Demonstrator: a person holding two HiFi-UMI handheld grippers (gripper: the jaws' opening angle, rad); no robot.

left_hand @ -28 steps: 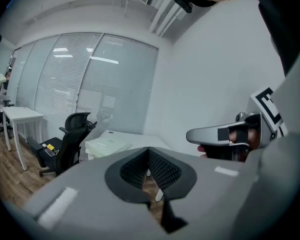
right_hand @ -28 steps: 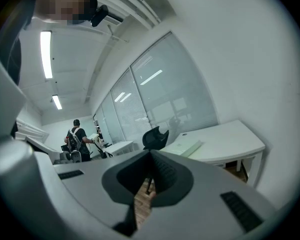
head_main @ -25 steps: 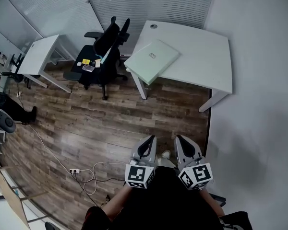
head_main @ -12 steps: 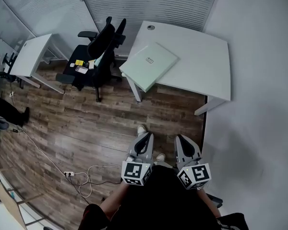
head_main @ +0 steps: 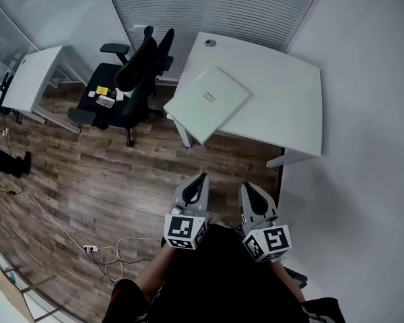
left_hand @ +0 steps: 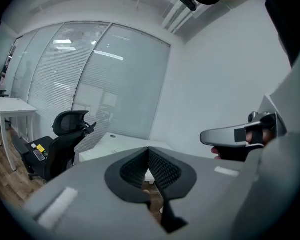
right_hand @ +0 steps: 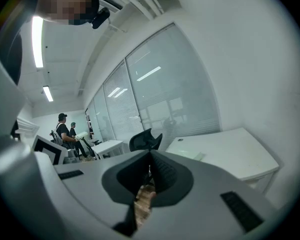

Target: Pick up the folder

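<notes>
Near the bottom centre of the head view, 2 hand-held grippers point up the frame side by side: the left gripper (head_main: 199,182) and the right gripper (head_main: 249,191), each with its marker cube (head_main: 186,230) close to the person's dark-clothed body. Both have their jaws pressed together with nothing between them. Each gripper's own view shows the dark ribbed pads (left_hand: 162,170) meeting in a line, with only floor visible beneath. Well apart from them, in the upper middle of the frame, a pale green folder (head_main: 207,104) lies flat and askew on the near left corner of a white desk (head_main: 283,106), and 1 corner seems to jut past the desk edge. Left of the desk stands a black office chair (head_main: 131,79) with small items on its seat, and a side table (head_main: 27,79) sits at the upper left. Wood floor (head_main: 121,173) fills the space between grippers and desk. By this showing the task has barely begun: the folder is untouched, and the approach, jaw opening, grip and lift all remain.
</notes>
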